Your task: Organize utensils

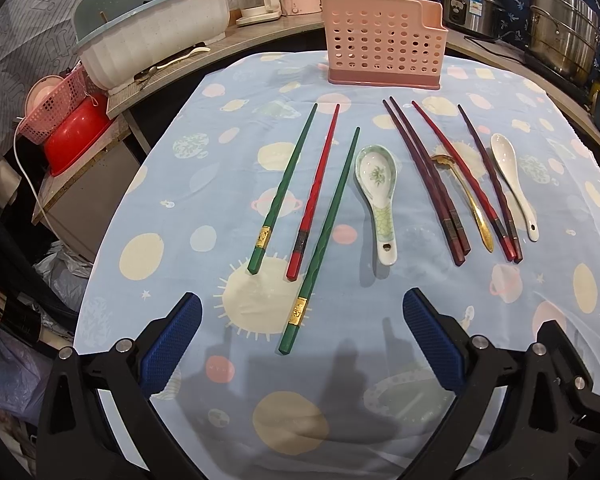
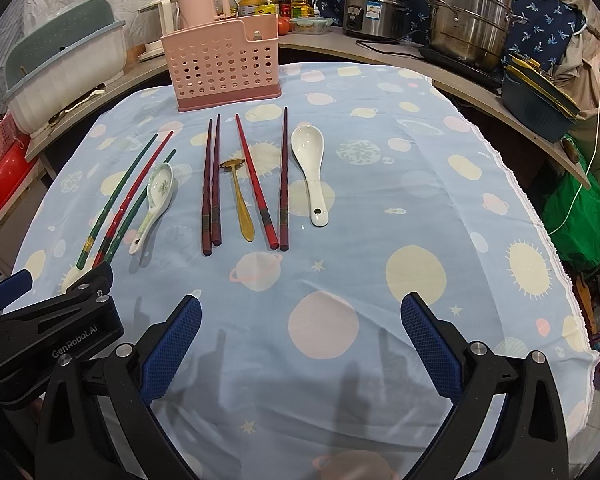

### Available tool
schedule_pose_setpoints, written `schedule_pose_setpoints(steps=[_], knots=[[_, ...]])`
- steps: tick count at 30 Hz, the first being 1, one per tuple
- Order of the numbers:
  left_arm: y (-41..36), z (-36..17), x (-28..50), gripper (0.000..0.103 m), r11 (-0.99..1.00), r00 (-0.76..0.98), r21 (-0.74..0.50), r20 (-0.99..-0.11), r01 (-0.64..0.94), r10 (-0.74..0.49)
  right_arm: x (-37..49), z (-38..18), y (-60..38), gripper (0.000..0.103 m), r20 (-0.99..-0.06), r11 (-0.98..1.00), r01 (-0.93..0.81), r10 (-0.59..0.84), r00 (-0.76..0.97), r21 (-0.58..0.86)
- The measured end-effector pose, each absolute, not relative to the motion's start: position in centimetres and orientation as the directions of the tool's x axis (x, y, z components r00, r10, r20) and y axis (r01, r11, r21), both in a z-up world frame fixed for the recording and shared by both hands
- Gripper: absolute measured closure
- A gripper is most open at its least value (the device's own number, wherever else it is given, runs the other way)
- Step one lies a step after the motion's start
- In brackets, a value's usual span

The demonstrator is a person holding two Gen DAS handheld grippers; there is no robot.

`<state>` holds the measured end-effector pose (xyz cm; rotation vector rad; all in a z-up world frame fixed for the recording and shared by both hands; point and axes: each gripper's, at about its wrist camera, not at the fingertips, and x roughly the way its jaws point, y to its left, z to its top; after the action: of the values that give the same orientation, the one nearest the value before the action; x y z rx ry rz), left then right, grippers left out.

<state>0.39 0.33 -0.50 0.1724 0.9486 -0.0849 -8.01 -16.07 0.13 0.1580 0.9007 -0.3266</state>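
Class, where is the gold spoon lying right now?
In both views the gold spoon lies on the tablecloth, right of centre, between the dark-red chopstick pair and a red chopstick.

I am holding the left hand-held gripper (image 1: 302, 332) low and level with its blue fingers (image 1: 172, 344) spread wide, gripping nothing. I am keeping the right hand-held gripper (image 2: 300, 336) beside it, equally wide and empty.

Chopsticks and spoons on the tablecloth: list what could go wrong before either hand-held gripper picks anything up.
1. The dark red chopstick pair lies touching, so a pinch may lift both or knock one askew.
2. The gold spoon sits close between chopsticks; open fingers could nudge the red chopstick.
3. The white ceramic spoon looks smooth and could slip; the loose tablecloth may bunch.
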Motion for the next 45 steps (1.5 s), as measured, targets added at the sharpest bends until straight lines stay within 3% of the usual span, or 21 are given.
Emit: schedule_pose_setpoints(steps=[45], knots=[[0.22,-0.97,0.47,0.007,0.983,0.573,0.11,-0.819,0.146,0.006,-7.66,-0.06,-15.95,0.006,-0.793,0.939,0.343,-0.207,0.572,0.002]])
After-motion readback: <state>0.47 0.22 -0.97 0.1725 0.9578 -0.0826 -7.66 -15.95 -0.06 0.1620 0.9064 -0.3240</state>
